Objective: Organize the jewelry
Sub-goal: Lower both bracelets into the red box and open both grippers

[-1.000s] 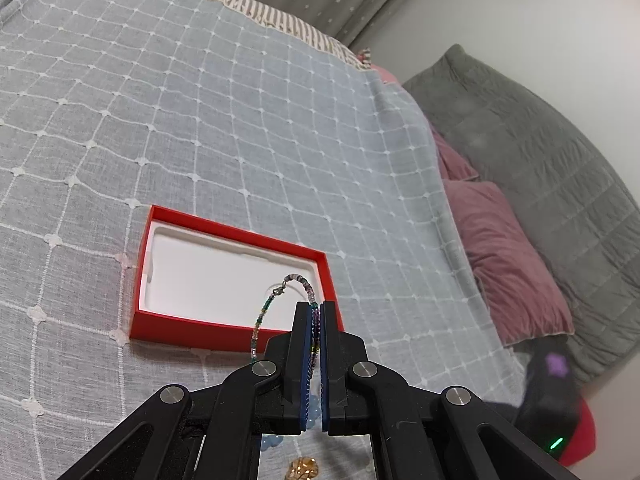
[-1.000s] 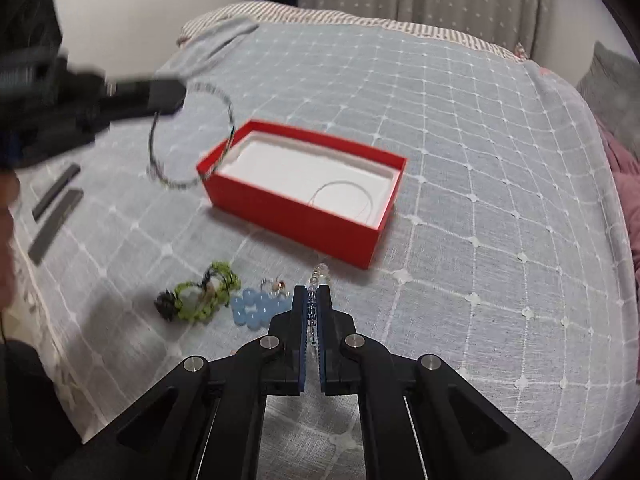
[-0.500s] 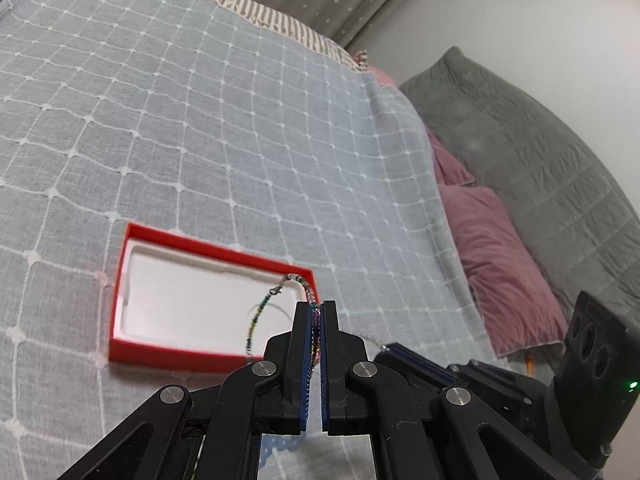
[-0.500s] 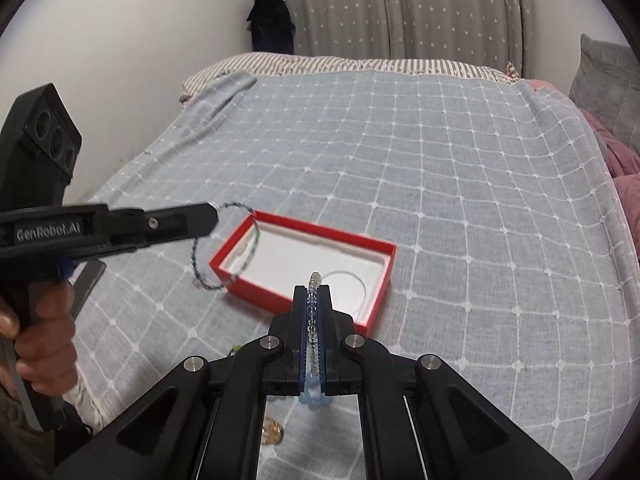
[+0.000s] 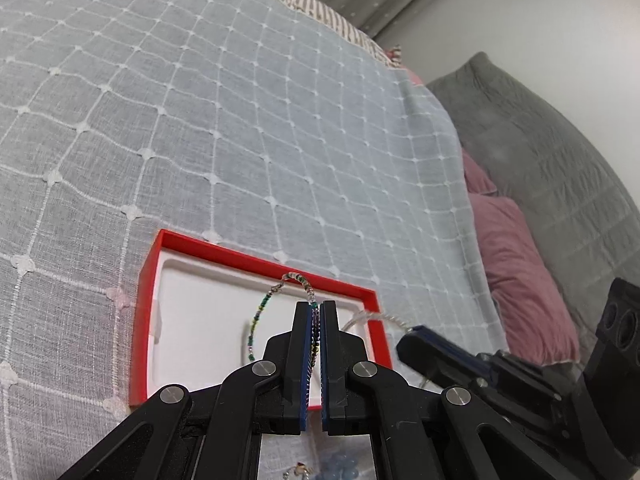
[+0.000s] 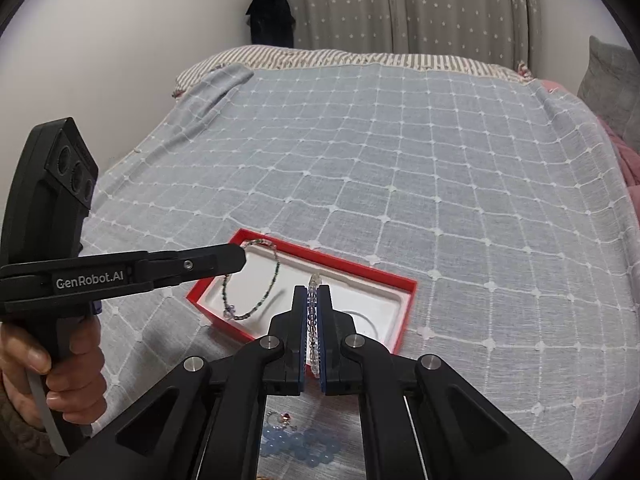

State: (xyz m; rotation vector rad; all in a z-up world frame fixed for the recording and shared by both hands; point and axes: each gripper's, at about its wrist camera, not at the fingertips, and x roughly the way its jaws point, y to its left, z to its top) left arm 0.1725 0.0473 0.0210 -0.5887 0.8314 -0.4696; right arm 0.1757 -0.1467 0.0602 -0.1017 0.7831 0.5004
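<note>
A red box (image 5: pixel 256 261) (image 6: pixel 362 267) with a white lining lies on the grey checked bedspread. My left gripper (image 5: pixel 315 308) (image 6: pixel 240 256) is shut on a multicoloured beaded bracelet (image 5: pixel 260 316) (image 6: pixel 266 296), whose loop hangs over the box's interior. My right gripper (image 6: pixel 313 292) (image 5: pixel 408 346) is shut on a clear beaded bracelet (image 6: pixel 313 320) (image 5: pixel 380 317) just in front of the box's near side. A thin wire ring (image 6: pixel 362 316) lies inside the box. A pale blue bead bracelet (image 6: pixel 308 446) and a small ring (image 6: pixel 280 420) lie on the bedspread under my right gripper.
A person's hand (image 6: pixel 52 364) grips the left tool's handle. Pink pillows (image 5: pixel 516 264) and a grey quilted cushion (image 5: pixel 560 168) lie along the bed's right side. A curtain (image 6: pixel 400 8) and a white wall stand behind the bed.
Both grippers have moved in toward the red box. The multicoloured bracelet now hangs over the box's interior, and the right gripper has risen from the loose jewellery with the clear bracelet.
</note>
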